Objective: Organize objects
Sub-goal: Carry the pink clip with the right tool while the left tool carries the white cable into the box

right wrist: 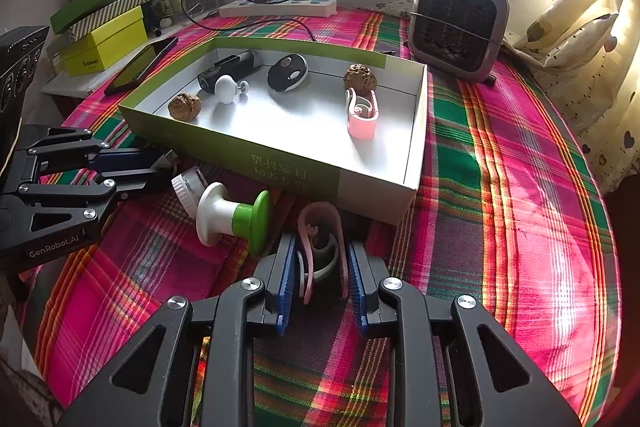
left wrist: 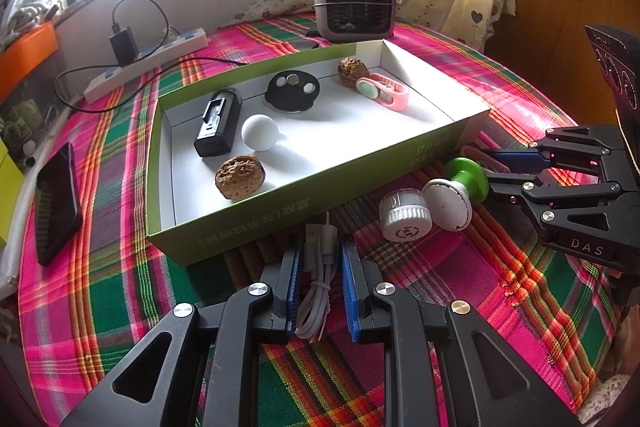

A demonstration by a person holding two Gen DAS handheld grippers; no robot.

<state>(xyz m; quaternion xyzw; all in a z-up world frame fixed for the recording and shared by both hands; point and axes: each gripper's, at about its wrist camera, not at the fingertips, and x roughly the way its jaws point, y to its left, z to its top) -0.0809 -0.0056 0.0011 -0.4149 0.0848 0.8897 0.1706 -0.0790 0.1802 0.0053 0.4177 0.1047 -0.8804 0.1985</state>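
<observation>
From my left cam, the left tongs (left wrist: 318, 279) are clamped on a bundled white cable (left wrist: 318, 279) at 6 o'clock, touching the green box (left wrist: 312, 195) wall. Only the right cam shows what the right tongs (right wrist: 320, 271) grip: a pink clip (right wrist: 320, 227), also 6 o'clock, just short of the box corner. The green-white knob (right wrist: 236, 219) and white cap (left wrist: 404, 215) lie between both tongs. Open plaid cloth (right wrist: 500, 187) at 3 o'clock; the heater (right wrist: 460, 23) at 1.
</observation>
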